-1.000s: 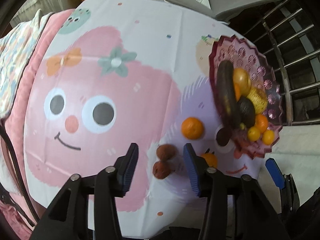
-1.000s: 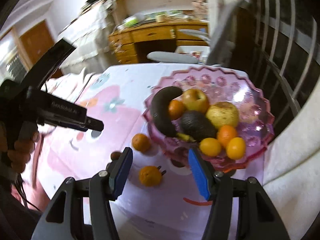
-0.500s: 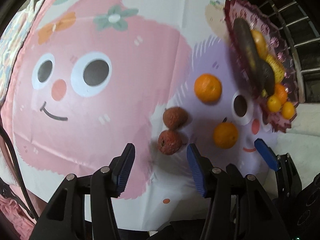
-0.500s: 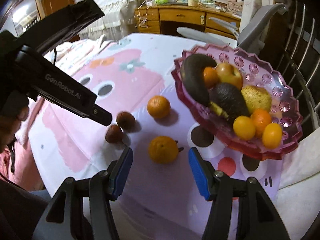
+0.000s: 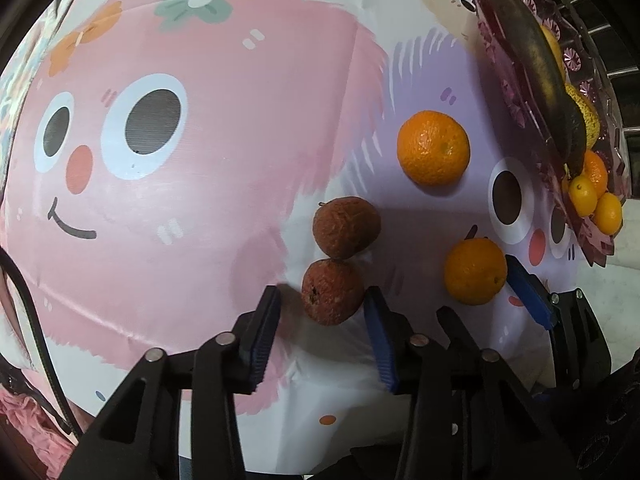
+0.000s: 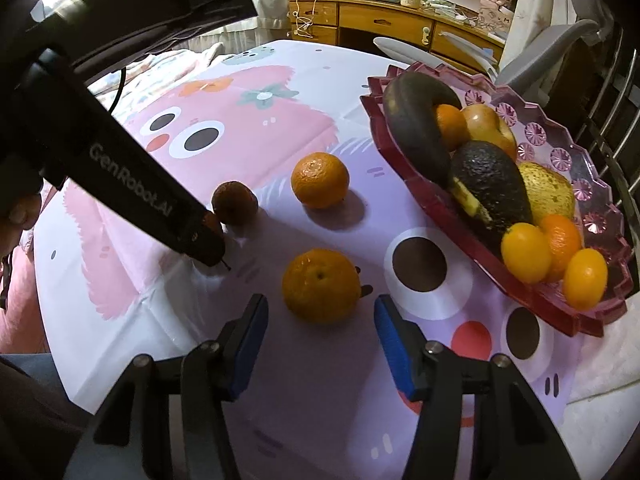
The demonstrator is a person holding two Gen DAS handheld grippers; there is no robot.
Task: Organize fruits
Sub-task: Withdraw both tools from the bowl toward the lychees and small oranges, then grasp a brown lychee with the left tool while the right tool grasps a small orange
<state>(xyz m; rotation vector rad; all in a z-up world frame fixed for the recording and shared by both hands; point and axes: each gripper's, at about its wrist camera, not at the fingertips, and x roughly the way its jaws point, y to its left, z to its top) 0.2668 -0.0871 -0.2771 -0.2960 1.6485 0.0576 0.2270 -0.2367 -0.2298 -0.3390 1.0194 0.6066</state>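
On the cartoon tablecloth, the left gripper is closing around the nearer brown fruit; its pads do not clearly press it yet. This fruit touches a second brown fruit. The right gripper is closing too, with the near orange just ahead of its open jaws, not held. A far orange lies apart, with free cloth around. The pink bowl of fruit stands near the table edge, partly cut off in the left view.
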